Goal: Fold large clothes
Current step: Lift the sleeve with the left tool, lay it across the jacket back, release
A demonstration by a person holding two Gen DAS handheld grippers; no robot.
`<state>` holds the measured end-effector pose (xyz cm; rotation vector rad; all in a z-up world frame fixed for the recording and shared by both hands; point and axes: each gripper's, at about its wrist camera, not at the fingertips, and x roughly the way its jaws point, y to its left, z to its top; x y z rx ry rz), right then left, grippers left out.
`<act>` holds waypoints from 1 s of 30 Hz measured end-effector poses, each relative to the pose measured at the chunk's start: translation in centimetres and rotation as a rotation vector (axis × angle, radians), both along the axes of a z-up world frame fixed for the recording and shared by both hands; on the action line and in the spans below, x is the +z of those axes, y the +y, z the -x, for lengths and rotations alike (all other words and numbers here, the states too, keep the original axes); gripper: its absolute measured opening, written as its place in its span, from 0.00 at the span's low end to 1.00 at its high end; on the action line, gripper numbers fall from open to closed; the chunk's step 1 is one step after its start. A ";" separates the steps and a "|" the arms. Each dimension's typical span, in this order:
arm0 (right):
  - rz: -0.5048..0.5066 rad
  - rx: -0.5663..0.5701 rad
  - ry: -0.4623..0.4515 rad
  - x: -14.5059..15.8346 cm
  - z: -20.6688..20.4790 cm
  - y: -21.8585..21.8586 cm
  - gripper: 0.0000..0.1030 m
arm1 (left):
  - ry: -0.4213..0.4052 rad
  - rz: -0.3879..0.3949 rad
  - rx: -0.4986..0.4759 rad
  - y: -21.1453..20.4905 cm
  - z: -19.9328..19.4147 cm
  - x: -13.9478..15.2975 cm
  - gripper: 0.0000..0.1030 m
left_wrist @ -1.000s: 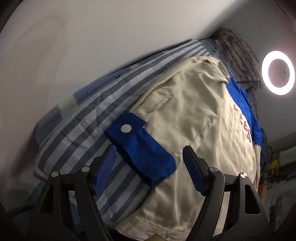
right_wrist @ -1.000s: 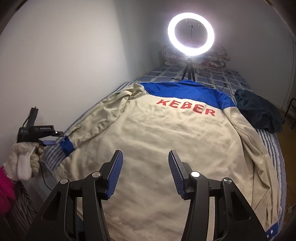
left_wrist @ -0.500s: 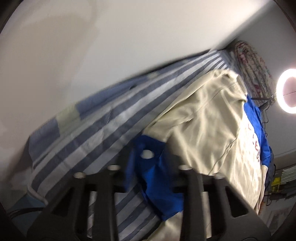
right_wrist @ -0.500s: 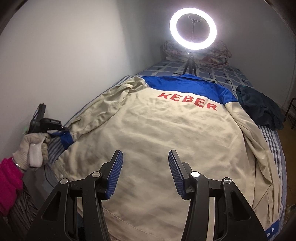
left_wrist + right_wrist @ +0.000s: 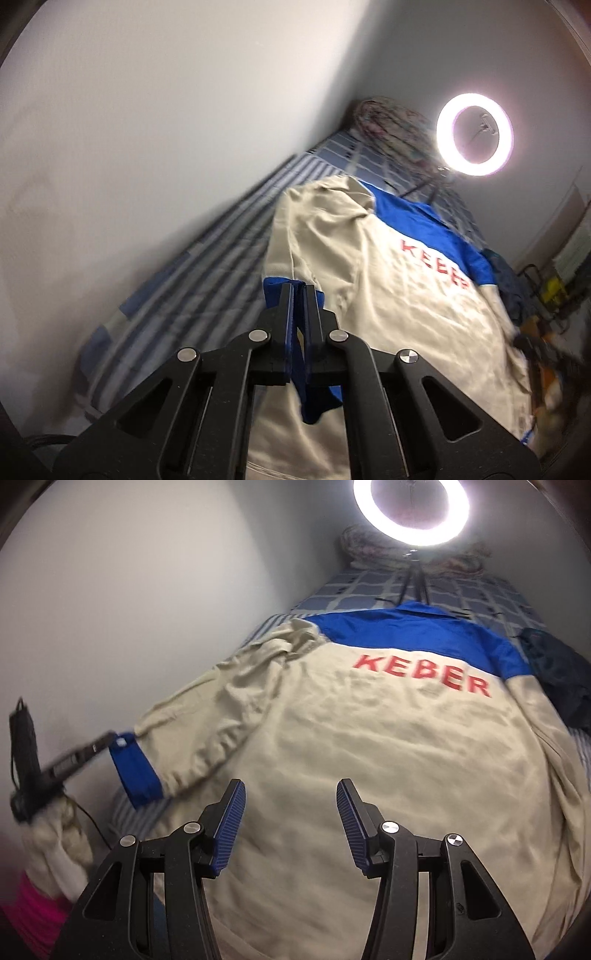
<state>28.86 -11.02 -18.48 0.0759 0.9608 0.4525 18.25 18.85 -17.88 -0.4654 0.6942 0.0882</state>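
Observation:
A beige jacket with a blue yoke and red letters lies back-up on the striped bed. My left gripper is shut on the blue cuff of the jacket's left sleeve, and the cuff hangs down from between its pads. In the right wrist view the same cuff is lifted off the bed at the left, held by the left gripper. My right gripper hovers open over the jacket's lower back, with nothing between its fingers.
A lit ring light on a tripod stands at the head of the bed, before a patterned pillow. A dark garment lies by the jacket's right shoulder. A white wall runs along the left. A gloved hand with a pink sleeve holds the left gripper.
The left gripper went from open around the blue cuff to shut on it, then rose and lifted the sleeve end. The right gripper moved in closer over the jacket's back, staying open.

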 end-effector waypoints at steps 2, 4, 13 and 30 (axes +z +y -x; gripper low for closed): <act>-0.037 0.042 0.036 0.5 -2.6 2.1 0.49 | -0.008 0.006 -0.017 -0.4 0.0 0.3 0.01; -0.069 0.089 0.071 1.0 -5.4 4.8 0.49 | -0.025 0.020 -0.033 -1.0 0.7 0.9 0.01; -0.111 0.159 0.226 -2.1 -15.5 16.4 0.54 | -0.076 -0.035 -0.121 -4.2 1.7 1.6 0.01; -0.049 0.147 0.330 -7.2 -20.2 23.0 0.01 | -0.045 -0.129 -0.132 -4.7 2.2 1.3 0.01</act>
